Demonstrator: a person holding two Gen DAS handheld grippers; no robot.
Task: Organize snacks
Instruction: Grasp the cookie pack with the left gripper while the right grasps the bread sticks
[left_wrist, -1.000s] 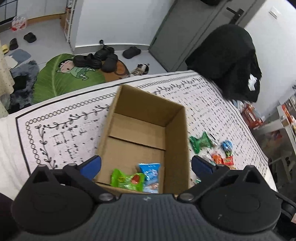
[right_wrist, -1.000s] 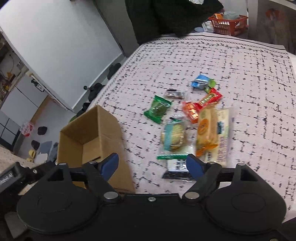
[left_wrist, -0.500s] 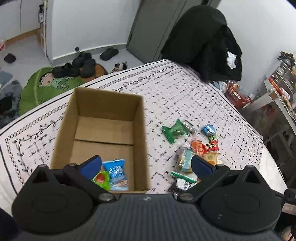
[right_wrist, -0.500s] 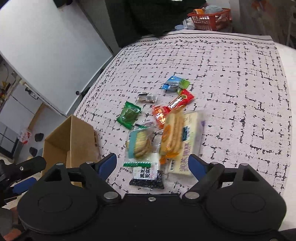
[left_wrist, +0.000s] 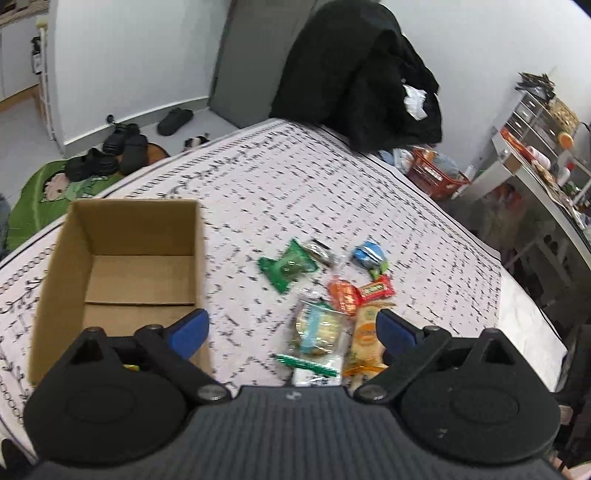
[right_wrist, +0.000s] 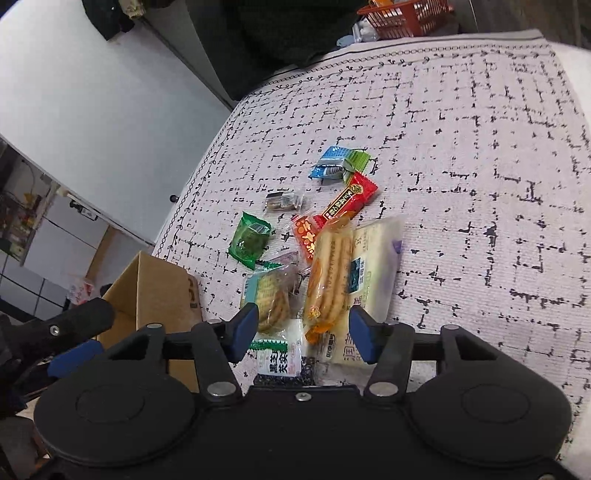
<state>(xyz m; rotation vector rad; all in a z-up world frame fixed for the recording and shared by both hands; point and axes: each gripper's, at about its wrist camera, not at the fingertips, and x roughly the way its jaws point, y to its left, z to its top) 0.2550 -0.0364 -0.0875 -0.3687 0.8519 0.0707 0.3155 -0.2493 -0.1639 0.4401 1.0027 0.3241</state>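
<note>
Right gripper (right_wrist: 301, 332) hangs wide open, empty, straddling the crackers (right_wrist: 328, 273); left gripper (left_wrist: 291, 330), equally empty, waits beside the box (left_wrist: 122, 236).

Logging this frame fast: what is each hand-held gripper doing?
Left hand-held gripper: open, holding nothing.
Right hand-held gripper: open, holding nothing, above the orange cracker packet.

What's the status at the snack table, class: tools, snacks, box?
Both tools, left and right, open, empty. Snacks loose on cloth beside box. Right tool over cracker pack; nothing blocking.
</note>
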